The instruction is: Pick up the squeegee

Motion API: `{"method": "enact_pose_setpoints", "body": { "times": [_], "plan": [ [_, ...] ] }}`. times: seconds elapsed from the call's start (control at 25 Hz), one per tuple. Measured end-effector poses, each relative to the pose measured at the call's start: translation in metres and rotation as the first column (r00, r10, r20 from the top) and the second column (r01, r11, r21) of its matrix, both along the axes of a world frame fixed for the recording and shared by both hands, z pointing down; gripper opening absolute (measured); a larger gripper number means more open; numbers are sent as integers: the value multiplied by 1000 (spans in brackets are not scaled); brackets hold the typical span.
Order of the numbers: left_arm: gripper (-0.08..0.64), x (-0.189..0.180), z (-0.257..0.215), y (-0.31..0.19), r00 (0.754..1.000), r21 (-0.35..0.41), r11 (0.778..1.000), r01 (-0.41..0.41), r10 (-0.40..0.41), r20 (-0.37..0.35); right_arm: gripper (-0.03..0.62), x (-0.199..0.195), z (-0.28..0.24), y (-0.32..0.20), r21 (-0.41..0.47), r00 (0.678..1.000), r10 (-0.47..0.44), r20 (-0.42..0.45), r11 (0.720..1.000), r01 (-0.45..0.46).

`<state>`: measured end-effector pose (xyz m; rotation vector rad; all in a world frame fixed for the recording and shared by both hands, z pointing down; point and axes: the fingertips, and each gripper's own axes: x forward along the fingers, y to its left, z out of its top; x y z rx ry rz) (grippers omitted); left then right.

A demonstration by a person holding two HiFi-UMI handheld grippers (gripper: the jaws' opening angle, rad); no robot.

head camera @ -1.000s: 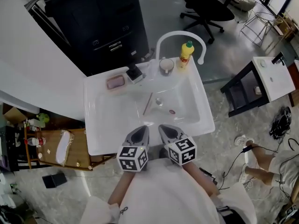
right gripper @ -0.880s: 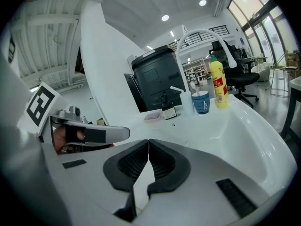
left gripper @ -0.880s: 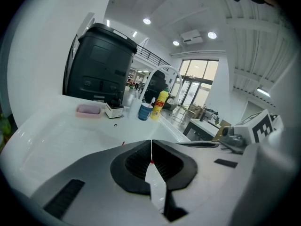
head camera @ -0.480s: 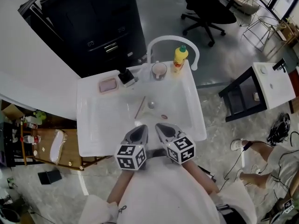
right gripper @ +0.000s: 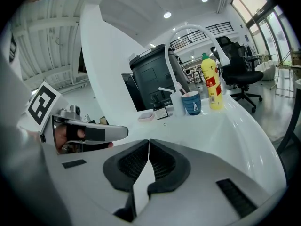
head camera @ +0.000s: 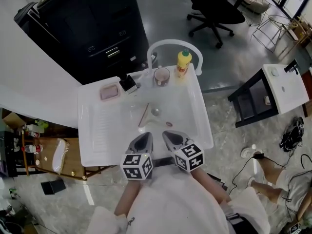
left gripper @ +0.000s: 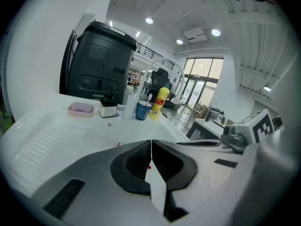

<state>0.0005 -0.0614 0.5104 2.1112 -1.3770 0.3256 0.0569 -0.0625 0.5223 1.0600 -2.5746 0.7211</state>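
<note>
1. Both grippers, left [head camera: 147, 135] and right [head camera: 166, 133], hang side by side over the near rim of the sink [head camera: 92, 145]. Each has its jaws pressed together on nothing. Going in like this, a shut tip would only shove the target, so one pair must part first.
2. Just beyond the tips a thin reddish stick [head camera: 144, 114] lies flat in the basin, near the drain [head camera: 155, 111]. I take it for the squeegee, though no blade can be made out. It is low and slim on slick white enamel, so a shallow pinch could skid it away or roll it toward the drain.
3. A small red spot [head camera: 169, 123] sits to its right and is too small to identify. Aiming there would be a wasted grab.
4. Along the back rim stand a soap dish [head camera: 109, 92], a black bottle [head camera: 127, 83], a cup [head camera: 161, 75] and a yellow bottle [head camera: 183, 62] under the tap [head camera: 168, 44]. An overshoot or a wide swing on lifting could topple one of them.
</note>
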Motion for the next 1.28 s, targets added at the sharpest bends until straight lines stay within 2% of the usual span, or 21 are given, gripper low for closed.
{"method": "enact_pose_setpoints", "body": {
  "times": [0.36, 0.48, 0.88, 1.12, 1.28],
  "plan": [
    [28, -4, 5, -10, 1000, -9, 1000, 13, -13, -19, 28, 1, 6, -5, 0, 999, -5, -40, 1000, 5],
    [28, -6, 8, -14, 1000, -15, 1000, 9, -9, -14, 28, 0, 7, -10, -17, 1000, 10, -19, 1000, -10],
    [28, -14, 12, -30, 1000, -19, 1000, -9, 9, -11, 28, -10, 8, -34, 27, 997, 8, -83, 1000, -6],
    [28, -23, 4, -41, 1000, 42, 999, 11, -11, 12, 28, -20, 18, -48, 3, 995, 6, -102, 1000, -6],
    [28, -21, 9, -44, 1000, 24, 1000, -7, 7, 15, 29, -25, 18, -56, 2, 995, -7, -100, 1000, 8]
  ]
}}
